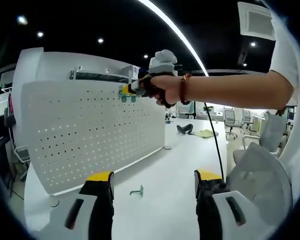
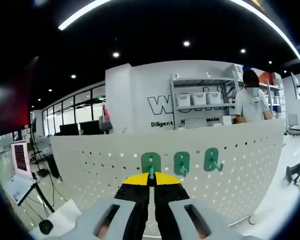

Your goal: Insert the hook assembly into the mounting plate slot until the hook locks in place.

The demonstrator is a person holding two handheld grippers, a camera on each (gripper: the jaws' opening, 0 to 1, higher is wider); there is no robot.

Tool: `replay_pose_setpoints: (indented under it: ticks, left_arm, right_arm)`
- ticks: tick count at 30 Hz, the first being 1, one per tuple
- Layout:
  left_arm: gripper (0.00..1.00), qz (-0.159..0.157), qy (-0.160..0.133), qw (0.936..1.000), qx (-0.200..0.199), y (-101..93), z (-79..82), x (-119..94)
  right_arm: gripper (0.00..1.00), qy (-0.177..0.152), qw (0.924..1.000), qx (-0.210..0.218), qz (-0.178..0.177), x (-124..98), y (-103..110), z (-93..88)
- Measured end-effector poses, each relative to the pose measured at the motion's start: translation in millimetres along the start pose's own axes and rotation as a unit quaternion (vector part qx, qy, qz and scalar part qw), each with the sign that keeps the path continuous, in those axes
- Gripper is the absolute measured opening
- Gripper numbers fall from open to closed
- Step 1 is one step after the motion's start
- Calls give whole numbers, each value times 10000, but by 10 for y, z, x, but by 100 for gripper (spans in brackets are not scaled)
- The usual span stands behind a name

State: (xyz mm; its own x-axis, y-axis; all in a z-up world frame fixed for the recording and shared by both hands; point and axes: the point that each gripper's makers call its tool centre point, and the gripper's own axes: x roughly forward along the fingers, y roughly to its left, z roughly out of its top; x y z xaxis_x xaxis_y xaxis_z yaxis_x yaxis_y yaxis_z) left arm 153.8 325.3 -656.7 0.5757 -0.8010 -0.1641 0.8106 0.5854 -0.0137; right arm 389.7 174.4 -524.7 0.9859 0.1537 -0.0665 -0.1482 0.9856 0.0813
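The white perforated mounting plate (image 1: 90, 135) stands upright on the table. In the right gripper view, three green hooks hang near the top of the plate (image 2: 90, 165). My right gripper (image 2: 151, 181) is shut on the stem of the leftmost hook (image 2: 150, 162), which is against the plate; the other two hooks (image 2: 182, 163) (image 2: 212, 160) sit to its right. In the left gripper view, a hand holds the right gripper (image 1: 131, 90) at the plate's top edge, by the green hooks (image 1: 127, 98). My left gripper (image 1: 154, 177) is open and low over the table, holding nothing.
A loose hook (image 1: 137, 190) lies on the white table (image 1: 180, 160) in front of the plate. A cable (image 1: 216, 145) trails from the right gripper. A white chair back (image 1: 260, 175) is at right. A person (image 2: 252, 102) stands behind the plate near shelves.
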Motion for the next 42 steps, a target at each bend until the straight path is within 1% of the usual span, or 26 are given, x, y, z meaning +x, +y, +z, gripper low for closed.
replay_pose_setpoints:
  ticks: [9,12,15,21,22,23,27,31,36,42]
  left_arm:
    - [68,26,54,10000,31,42,-15,-16]
    - [69,40,55,10000,12,54,-15,-13]
    - [69,23,46,10000,-49,59,-14,-12]
    - [72,56,44,9999,-92,74,-25,-34]
    - [73,33,23,9999,-109,65,-21,-36]
    - [75,6,-82,9999,-141,52,11,-37]
    - [77,0,-96,9999,-106,41,31,-40]
    - [79,-22,-164,9997,-186,45,65,-50]
    - [79,-7,-150,9997,-195,64,68,-51]
    - [79,-3,-113,9998,-191,74,47,-49]
  right_arm:
    - [1,54,10000,-5,-32,130,1,0]
    - [1,73,10000,-50,-40,180,-4,-2]
    - [1,99,9999,14,-39,205,-4,-17]
    - [1,135,9999,-49,-55,223,3,-24]
    - [1,160,9998,-28,-60,229,3,-38]
    - [1,161,9998,-4,-66,228,7,-46]
    - [1,185,9998,-30,-64,245,18,-64]
    - [1,197,9997,-76,-74,263,1,-66]
    - [1,232,9997,-93,-73,302,-2,-65]
    - [1,328,9992,-48,-212,313,4,-96]
